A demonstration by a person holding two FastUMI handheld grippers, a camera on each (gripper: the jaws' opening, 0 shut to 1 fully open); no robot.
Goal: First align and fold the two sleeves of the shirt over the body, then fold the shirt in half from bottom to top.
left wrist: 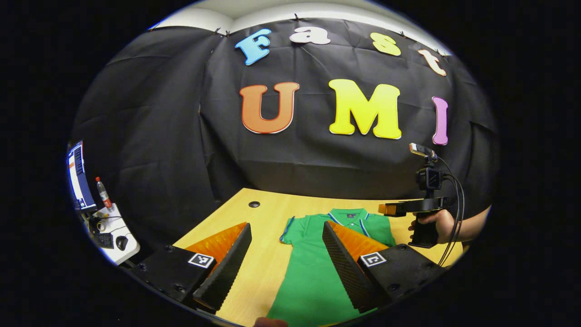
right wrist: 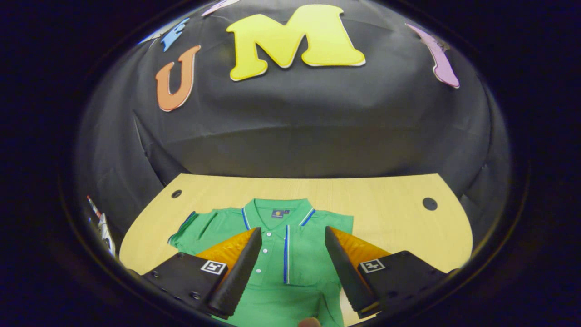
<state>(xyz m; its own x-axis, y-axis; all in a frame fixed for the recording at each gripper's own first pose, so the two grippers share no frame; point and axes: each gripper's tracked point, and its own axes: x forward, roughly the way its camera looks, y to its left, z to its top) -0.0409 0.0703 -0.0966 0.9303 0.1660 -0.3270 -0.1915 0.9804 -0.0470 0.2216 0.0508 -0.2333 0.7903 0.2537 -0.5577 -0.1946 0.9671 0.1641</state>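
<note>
Left gripper view: right gripper [left wrist: 385, 209] level above shirt [left wrist: 313, 277], hand-held.

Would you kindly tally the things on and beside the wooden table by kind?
Green polo shirt: 1
Tools: 2, the left tool and the right tool
Bottle on the side table: 1
Computer mouse: 1
Total: 5

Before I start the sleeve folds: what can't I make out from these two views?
- Shirt hem: cut off by the bottom edge in both views.
- Shirt's right-hand sleeve: left gripper view, behind the right claw; right gripper view, not discernible past the shoulder edge.
- Collar label: too small.
</note>
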